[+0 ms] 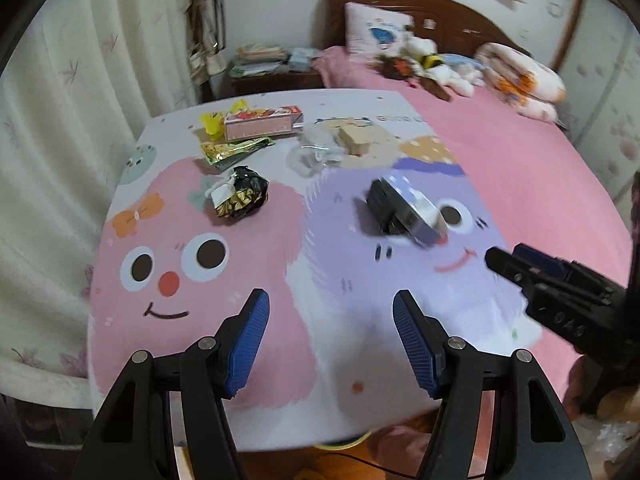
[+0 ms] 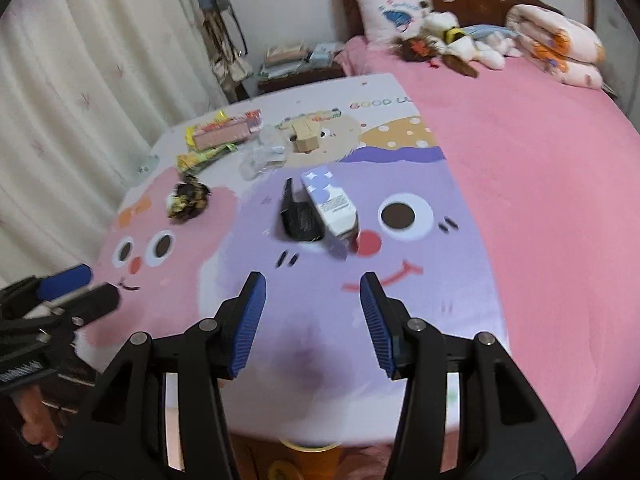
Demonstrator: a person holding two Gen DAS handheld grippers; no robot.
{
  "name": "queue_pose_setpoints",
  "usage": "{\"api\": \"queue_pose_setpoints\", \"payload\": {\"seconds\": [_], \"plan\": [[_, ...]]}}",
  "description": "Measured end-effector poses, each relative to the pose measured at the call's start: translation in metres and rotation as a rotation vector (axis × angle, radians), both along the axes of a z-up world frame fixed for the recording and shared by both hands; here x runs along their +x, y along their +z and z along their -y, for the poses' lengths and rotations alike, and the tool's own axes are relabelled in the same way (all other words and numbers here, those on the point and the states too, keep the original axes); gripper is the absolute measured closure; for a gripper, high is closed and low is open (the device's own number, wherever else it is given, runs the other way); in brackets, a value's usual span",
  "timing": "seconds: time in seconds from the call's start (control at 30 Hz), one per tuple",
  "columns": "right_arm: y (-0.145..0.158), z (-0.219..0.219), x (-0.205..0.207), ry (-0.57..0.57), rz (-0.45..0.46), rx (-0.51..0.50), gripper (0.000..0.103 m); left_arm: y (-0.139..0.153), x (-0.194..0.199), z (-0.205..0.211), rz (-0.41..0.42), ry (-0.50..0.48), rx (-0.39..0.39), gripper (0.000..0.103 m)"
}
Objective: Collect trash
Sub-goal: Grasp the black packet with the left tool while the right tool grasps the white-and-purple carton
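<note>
Left wrist view: left gripper hovers low over the near edge of a smooth printed cartoon mat, fingers wide apart, nothing between the ribbed blue pads. Mat lies on a pink fuzzy bed cover. Trash scattered across the far half of the mat: crumpled black-and-gold foil wrapper, glossy, balled up, on the pink face; flat gold-green foil packet behind it; yellow plastic scrap beside a long pink rectangular carton; clear crinkled plastic mid-back; small tan cardboard box just right of that. On the purple face a lavender carton lies tilted, touching a black crumpled bag. Right gripper enters from the right edge, black body with a blue pad; its finger gap can't be read here. Soft toys and a rolled quilt at the wooden headboard.

Right wrist view: right gripper over the purple face near the red smile, fingers spread, empty, pads ribbed blue. Lavender carton straight ahead, boxy, printed label up, black bag touching its left side. Foil wrapper left on the pink area. Pink carton, foil packet, clear plastic, tan box at the back, blurred. Left gripper at the left edge, side-on.
</note>
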State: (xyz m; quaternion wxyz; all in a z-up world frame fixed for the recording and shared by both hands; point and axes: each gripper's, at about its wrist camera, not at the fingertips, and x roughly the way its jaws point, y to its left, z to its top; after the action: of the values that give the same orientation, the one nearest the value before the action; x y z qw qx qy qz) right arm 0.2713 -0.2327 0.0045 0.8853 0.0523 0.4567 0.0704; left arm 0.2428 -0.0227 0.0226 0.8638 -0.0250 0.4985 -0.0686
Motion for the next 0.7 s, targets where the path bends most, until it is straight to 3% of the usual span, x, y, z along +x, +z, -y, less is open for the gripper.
{"api": "queue_pose_setpoints", "payload": {"seconds": [0.3, 0.5, 0.7], "plan": [[-0.066, 0.011, 0.109, 0.182, -0.120, -0.043, 0.057, -0.037, 0.091, 0.033, -0.081, 0.165, -0.015, 0.038], [-0.096, 0.000, 0.145, 0.274, -0.156, -0.069, 0.057, -0.057, 0.112, 0.045, -0.125, 0.210, -0.003, 0.038], [-0.107, -0.008, 0.158, 0.327, -0.156, -0.099, 0.060, -0.063, 0.125, 0.055, -0.143, 0.213, 0.001, 0.038]]}}
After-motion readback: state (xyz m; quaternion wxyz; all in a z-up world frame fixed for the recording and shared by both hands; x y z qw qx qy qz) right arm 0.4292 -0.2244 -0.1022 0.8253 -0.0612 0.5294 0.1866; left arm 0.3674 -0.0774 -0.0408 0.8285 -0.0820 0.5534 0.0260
